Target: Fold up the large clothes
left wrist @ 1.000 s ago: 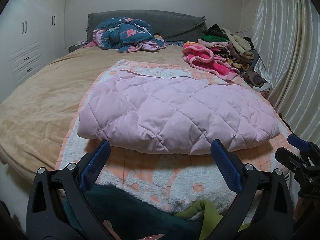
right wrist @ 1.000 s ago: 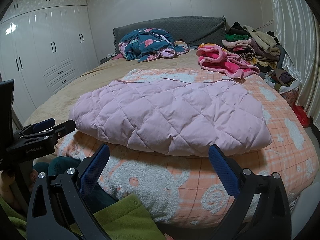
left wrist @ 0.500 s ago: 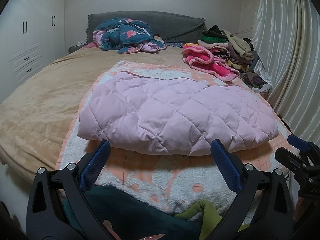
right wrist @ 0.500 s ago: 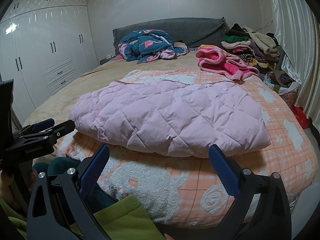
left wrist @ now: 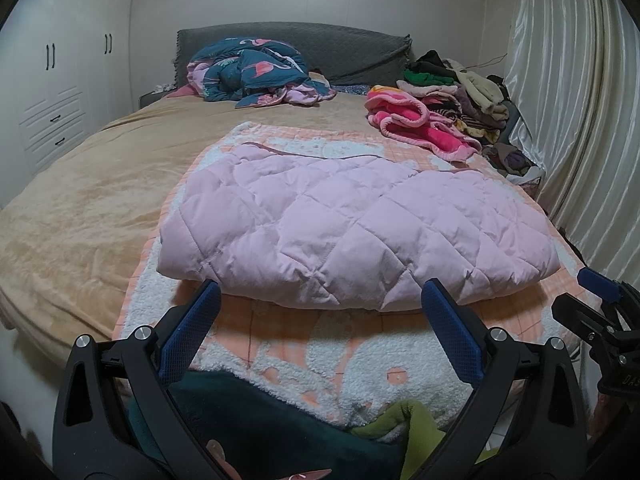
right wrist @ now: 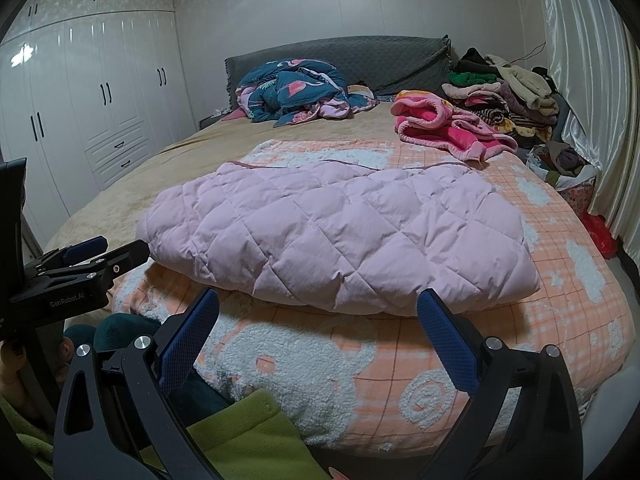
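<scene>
**Both tools wide open at the near edge of the bed, folded pink quilt lying free**

The left tool [left wrist: 320,308] hangs at the near edge of the bed with its two blue-padded fingers [left wrist: 188,332] spread wide and nothing between them. The right tool [right wrist: 318,314] sits just to its right at about the same height, equally wide apart and empty; it shows at the right edge of the left wrist view, and the left tool shows at the left edge of the right wrist view.

Just beyond both sets of fingertips lies the pink quilted coat [left wrist: 352,232], folded into a thick, puffy bundle with its long side running left to right. Neither tool touches it. It rests on an orange-and-white fleecy blanket [left wrist: 320,360] that covers the near right part of the bed, over a tan bedspread [left wrist: 88,208].

Nearest the cameras, under the tools, are dark teal and green fabric [right wrist: 248,436].

Farther off, a crumpled teal and pink duvet [left wrist: 256,74] lies against the grey headboard [left wrist: 352,48]. A bright pink fleece garment [left wrist: 416,124] lies at the far right, beside a pile of mixed clothes [left wrist: 460,96]. White wardrobes [right wrist: 80,120] stand on the left; a pale curtain [left wrist: 572,120] hangs on the right.
</scene>
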A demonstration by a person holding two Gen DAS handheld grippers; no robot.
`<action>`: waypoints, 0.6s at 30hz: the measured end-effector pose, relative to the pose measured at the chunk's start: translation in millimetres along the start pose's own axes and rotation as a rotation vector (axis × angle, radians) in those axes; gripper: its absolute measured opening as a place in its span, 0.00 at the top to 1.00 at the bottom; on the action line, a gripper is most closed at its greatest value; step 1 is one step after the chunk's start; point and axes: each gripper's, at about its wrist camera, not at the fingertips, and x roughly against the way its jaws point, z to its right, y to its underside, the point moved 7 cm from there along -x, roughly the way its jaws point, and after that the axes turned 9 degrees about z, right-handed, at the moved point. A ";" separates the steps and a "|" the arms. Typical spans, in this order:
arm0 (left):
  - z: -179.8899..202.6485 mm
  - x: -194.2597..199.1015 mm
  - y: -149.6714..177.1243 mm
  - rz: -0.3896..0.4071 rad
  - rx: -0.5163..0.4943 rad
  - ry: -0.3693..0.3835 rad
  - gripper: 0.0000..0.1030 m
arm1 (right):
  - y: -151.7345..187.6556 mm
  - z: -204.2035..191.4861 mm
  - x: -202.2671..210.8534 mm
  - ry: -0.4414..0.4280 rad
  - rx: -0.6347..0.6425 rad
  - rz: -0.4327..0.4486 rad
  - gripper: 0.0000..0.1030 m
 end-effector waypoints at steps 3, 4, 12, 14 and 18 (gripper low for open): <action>0.1 0.4 -0.2 0.001 0.003 -0.003 0.09 | -0.3 -0.5 0.2 0.001 0.000 0.001 0.04; 0.0 0.7 -0.2 0.001 0.004 -0.002 0.09 | -0.4 0.0 0.4 0.001 0.000 0.001 0.04; 0.7 0.2 0.5 -0.004 -0.005 -0.005 0.09 | -0.2 -0.1 0.1 0.002 0.000 -0.002 0.04; 1.5 -0.4 1.7 -0.008 -0.012 -0.007 0.09 | -0.4 -0.2 0.0 0.003 0.002 0.000 0.04; 0.2 -3.0 5.3 -0.025 -0.009 0.014 0.09 | -2.5 4.5 2.7 0.015 0.007 0.009 0.04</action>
